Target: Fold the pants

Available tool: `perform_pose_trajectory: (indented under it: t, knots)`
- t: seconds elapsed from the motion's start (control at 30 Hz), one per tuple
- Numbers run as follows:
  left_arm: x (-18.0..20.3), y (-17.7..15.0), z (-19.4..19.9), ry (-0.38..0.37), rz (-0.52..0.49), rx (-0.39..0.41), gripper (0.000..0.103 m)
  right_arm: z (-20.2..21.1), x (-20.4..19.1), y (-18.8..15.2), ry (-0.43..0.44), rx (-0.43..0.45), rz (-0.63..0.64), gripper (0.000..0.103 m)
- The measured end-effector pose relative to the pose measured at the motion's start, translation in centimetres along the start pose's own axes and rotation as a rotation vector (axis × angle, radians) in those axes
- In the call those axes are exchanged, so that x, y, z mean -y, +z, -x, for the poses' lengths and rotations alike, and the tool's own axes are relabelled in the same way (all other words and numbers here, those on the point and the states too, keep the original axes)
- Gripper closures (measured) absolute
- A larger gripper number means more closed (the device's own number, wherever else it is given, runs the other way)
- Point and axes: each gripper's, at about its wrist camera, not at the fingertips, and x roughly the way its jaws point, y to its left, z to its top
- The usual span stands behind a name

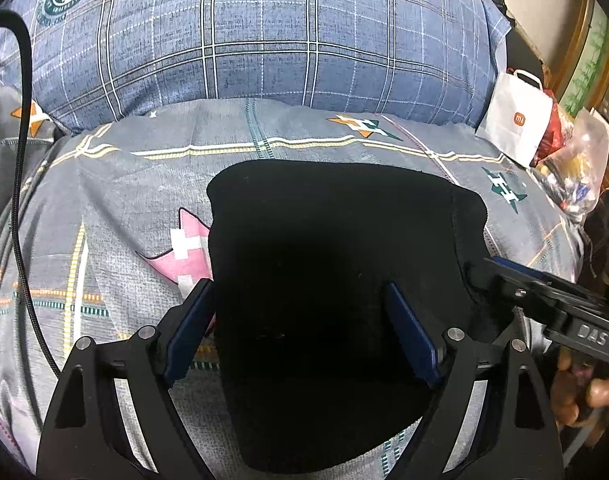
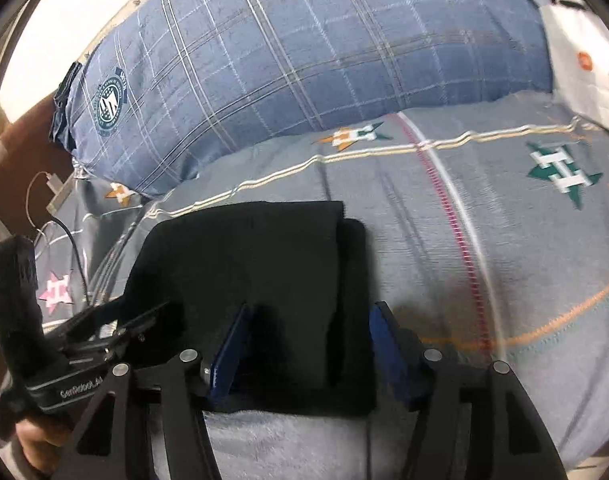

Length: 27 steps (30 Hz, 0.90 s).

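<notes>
The black pants (image 1: 328,280) lie folded into a compact rectangle on the grey patterned bed sheet (image 1: 124,208). My left gripper (image 1: 300,292) is open just above them, one blue pad off the left edge, the other over the cloth. The right gripper (image 1: 544,292) shows at the pants' right edge in the left wrist view. In the right wrist view the pants (image 2: 264,280) lie folded with an upper layer over a wider lower one. My right gripper (image 2: 310,314) is open, its pads straddling the right part of the pants. The left gripper (image 2: 104,328) is at their left edge.
A large blue plaid pillow (image 1: 264,32) lies behind the pants. A white paper bag (image 1: 516,120) and a clear plastic bag of items (image 1: 576,176) sit at the bed's right. A black cable (image 1: 22,200) runs along the left. A pale towel-like cloth (image 2: 288,444) lies near the front.
</notes>
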Motion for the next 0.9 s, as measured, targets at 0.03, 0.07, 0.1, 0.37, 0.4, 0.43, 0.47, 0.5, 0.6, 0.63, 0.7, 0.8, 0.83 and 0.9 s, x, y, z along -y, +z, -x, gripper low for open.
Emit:
perform_pose_trajectory:
  t: [0.03,0.07,0.1,0.37,0.4,0.43,0.47,0.5,0.6,0.63,0.7,0.8,0.83,0.9]
  knots:
    - [-0.1,0.1,-0.1,-0.007,0.004,-0.001,0.017,-0.4,0.0,0.1,-0.003,-0.007,-0.002,0.043]
    - [0.0,0.0,-0.1,-0.009,0.005,-0.002,0.017,-0.7,0.1,0.2,-0.001,-0.009,-0.001,0.043]
    - [-0.1,0.1,-0.3,-0.013,0.008,-0.003,0.017,-0.9,0.2,0.2,0.006,-0.01,-0.003,0.042]
    - [-0.7,0.1,-0.8,-0.046,0.041,-0.011,0.015,-2.4,1.9,0.1,0.117,-0.026,-0.099,0.038]
    - [-0.7,0.2,-0.8,-0.045,0.039,-0.011,0.014,-2.4,1.8,0.2,0.112,-0.024,-0.09,0.038]
    - [-0.6,0.1,-0.8,-0.043,0.038,-0.01,0.014,-2.4,1.6,0.1,0.106,-0.021,-0.083,0.038]
    - [-0.6,0.1,-0.9,-0.042,0.038,-0.01,0.014,-2.5,1.6,0.1,0.105,-0.02,-0.082,0.037]
    - [-0.6,0.1,-0.9,-0.042,0.039,-0.009,0.014,-2.5,1.5,0.1,0.104,-0.017,-0.081,0.037]
    - [-0.6,0.2,-1.1,-0.047,0.047,-0.012,0.012,-2.5,1.5,0.1,0.102,-0.007,-0.069,0.037]
    - [-0.7,0.1,-1.1,-0.049,0.05,-0.013,0.012,-2.5,1.4,0.0,0.101,-0.003,-0.061,0.037]
    - [-0.7,0.1,-1.3,-0.058,0.058,-0.017,0.01,-2.5,1.3,0.0,0.098,0.003,-0.055,0.037]
    - [-0.9,-0.1,-1.6,-0.083,0.073,-0.021,0.01,-2.3,1.1,-0.1,0.09,0.014,-0.035,0.042]
    - [-0.9,-0.2,-1.6,-0.09,0.074,-0.018,0.01,-2.2,0.9,-0.1,0.083,0.021,-0.024,0.044]
    - [-0.8,-0.2,-1.4,-0.097,0.064,-0.011,0.012,-1.8,0.4,-0.2,0.073,0.035,-0.002,0.051]
